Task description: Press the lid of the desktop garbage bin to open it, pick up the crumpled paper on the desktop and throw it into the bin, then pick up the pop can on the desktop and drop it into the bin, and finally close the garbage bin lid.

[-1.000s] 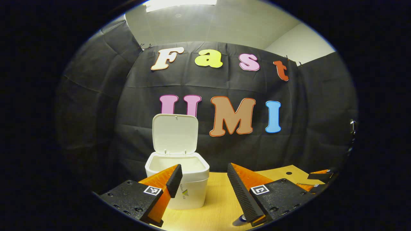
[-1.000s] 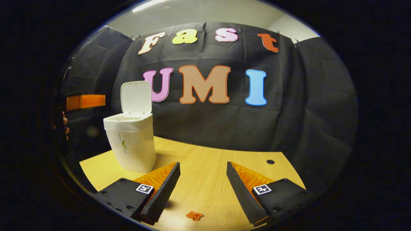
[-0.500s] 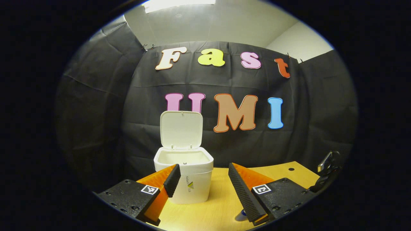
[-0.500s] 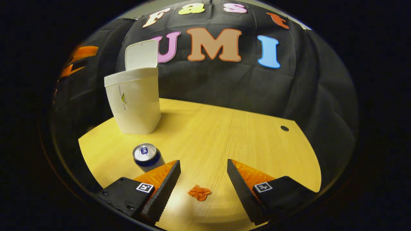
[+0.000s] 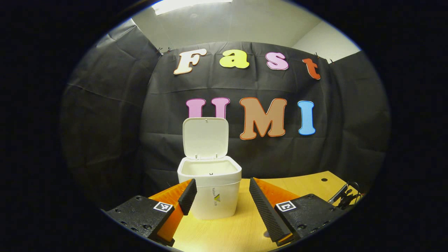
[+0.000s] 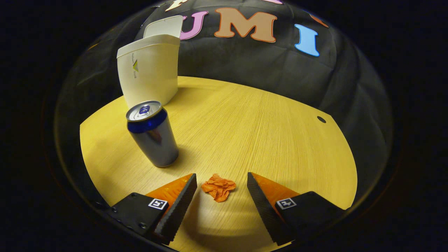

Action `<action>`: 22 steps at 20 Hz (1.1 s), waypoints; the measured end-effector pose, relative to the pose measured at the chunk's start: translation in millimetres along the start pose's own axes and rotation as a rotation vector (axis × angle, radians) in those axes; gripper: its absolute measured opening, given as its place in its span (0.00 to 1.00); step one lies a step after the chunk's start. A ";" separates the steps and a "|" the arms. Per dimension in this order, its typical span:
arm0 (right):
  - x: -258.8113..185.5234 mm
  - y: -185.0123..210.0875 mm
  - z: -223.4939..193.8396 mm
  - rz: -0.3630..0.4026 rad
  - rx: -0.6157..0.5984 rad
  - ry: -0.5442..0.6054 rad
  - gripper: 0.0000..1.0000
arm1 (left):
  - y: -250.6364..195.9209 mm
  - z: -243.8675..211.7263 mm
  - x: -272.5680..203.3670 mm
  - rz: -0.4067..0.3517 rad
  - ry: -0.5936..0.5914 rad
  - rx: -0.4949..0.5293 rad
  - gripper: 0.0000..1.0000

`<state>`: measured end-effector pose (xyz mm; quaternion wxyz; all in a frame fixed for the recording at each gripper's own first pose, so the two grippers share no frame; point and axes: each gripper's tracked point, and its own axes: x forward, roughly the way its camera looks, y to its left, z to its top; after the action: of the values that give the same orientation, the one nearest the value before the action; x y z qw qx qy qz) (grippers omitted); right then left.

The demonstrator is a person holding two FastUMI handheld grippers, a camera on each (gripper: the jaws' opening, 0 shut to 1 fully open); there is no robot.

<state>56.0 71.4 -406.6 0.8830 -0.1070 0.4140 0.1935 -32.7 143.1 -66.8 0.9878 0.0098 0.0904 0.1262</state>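
Bench (image 6: pixel 266 115): pale wood-grain top with a small dark hole near its far right edge; carries the bin, can and paper.
Garbage bin (image 5: pixel 214 194): white, upright on the bench by the back cloth; lid (image 5: pixel 205 138) raised, standing near vertical at the rear, mouth facing up.
Pop can (image 6: pixel 153 139): upright, long axis vertical, silver body with a blue band under the top; near the bin, apart from it, on its near side.
Crumpled paper (image 6: pixel 218 187): small orange wad lying on the bench, to the right of the can.
Right gripper (image 6: pixel 221 187): jaws spread wide, released, holding nothing; the paper lies between the fingertips, touching neither.
Left gripper (image 5: pixel 221 192): jaws wide apart, empty, facing the bin from the near side.
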 end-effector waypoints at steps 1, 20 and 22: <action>2.6 0.1 -1.4 0.002 0.002 0.007 0.96 | -0.4 1.1 1.0 -0.001 0.001 0.004 0.91; 7.7 9.3 -10.1 0.132 0.139 0.013 0.31 | -29.8 0.7 13.0 -0.070 0.012 0.040 0.91; -4.2 5.6 5.8 0.127 0.138 -0.030 0.29 | -32.0 1.2 14.2 -0.077 0.012 0.041 0.90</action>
<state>55.2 77.4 -399.8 0.8803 -0.0164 0.4192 0.2217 -11.1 115.6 -69.4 0.9910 0.0260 0.0990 0.0861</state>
